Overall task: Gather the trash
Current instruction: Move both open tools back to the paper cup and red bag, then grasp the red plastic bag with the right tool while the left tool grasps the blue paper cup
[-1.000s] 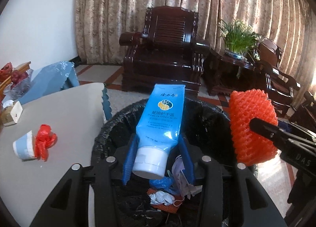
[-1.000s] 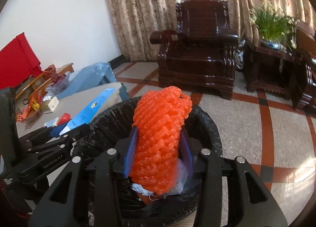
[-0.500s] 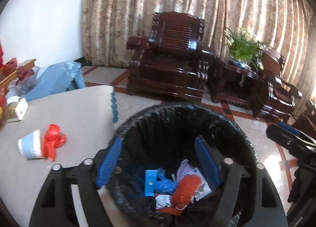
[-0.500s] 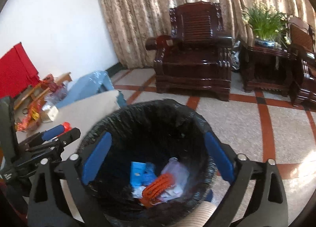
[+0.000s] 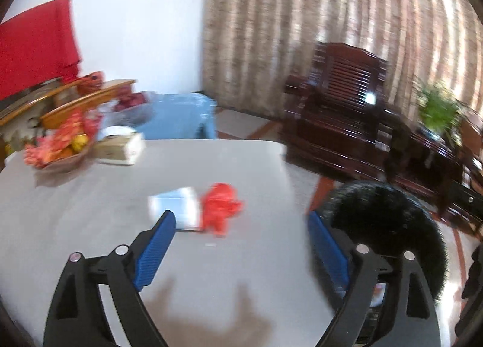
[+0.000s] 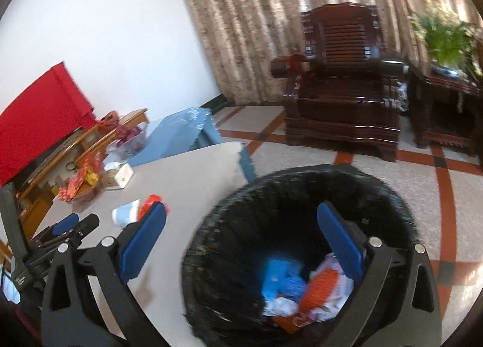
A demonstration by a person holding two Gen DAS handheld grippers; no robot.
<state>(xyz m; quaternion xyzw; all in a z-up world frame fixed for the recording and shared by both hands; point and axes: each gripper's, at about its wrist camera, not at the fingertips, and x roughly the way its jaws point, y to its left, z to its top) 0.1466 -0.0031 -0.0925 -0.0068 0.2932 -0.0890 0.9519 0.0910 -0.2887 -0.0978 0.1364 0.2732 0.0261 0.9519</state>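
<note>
A white and blue paper cup (image 5: 176,206) lies on its side on the grey table (image 5: 90,226), touching a crumpled red plastic bag (image 5: 220,206). My left gripper (image 5: 240,215) hovers over the table just short of them, jaws opening with nothing between them. The black-lined bin (image 6: 302,172) stands beside the table, with a blue tube (image 6: 277,280) and an orange foam net (image 6: 320,286) inside among other scraps. My right gripper (image 6: 241,208) hangs open and empty over the bin's near-left rim. The right wrist view also shows the cup (image 6: 125,214) and the left gripper (image 6: 75,223).
A bowl of fruit (image 5: 60,148) and a tissue box (image 5: 119,148) sit at the table's far left. Behind it stands something draped in blue cloth (image 5: 181,117). A dark wooden armchair (image 5: 338,123) and a potted plant (image 5: 437,111) are across the tiled floor.
Both grippers opened and let the blue tube and the orange net fall into the bin. The left gripper then swung left over the table towards the cup; the right one drew back and left.
</note>
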